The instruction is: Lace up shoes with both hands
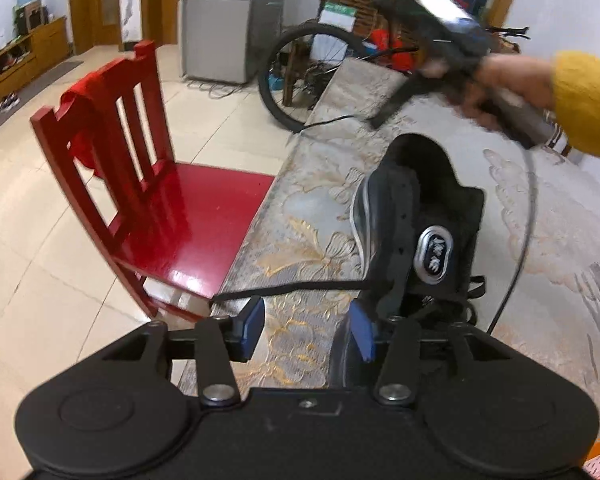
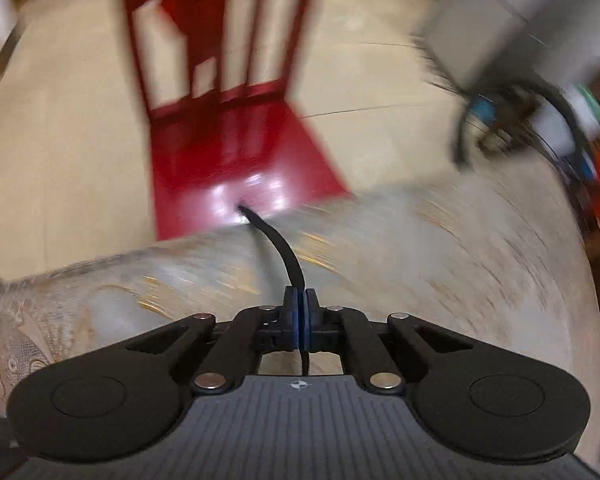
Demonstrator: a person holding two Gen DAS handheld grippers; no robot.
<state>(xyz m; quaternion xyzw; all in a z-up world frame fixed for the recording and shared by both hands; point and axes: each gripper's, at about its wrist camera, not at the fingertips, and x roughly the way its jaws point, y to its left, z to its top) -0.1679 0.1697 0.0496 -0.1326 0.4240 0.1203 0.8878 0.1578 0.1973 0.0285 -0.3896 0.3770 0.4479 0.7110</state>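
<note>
- Two grippers are seen, one in each wrist view, both held over a table (image 1: 548, 320) with a pale flowered cloth.
- Nearest in the left wrist view, the left gripper (image 1: 306, 322) is seen with its blue pads partly apart. Nothing is pinched between them; only the cloth shows in the gap.
- One black lace end (image 1: 283, 290) is stretched out flat just past the left pad, running sideways from the shoe to the table edge. Whether it touches the pad cannot be told.
- The right pad is set against the side of the black shoe (image 1: 412, 216), which lies on the table.
- The shoe's long side is pointed away from the camera, with the heel opening at the far end and the tongue badge nearer.
- Farther off, the right gripper (image 1: 380, 120) is seen blurred, held in a hand (image 1: 500, 84) with a yellow sleeve.
- In the right wrist view, the right gripper (image 2: 300, 320) is seen with its pads pressed together on a black lace (image 2: 279, 244), which is curved up and away from them.
- A red chair (image 1: 187, 216) is seen beside the table.
</note>
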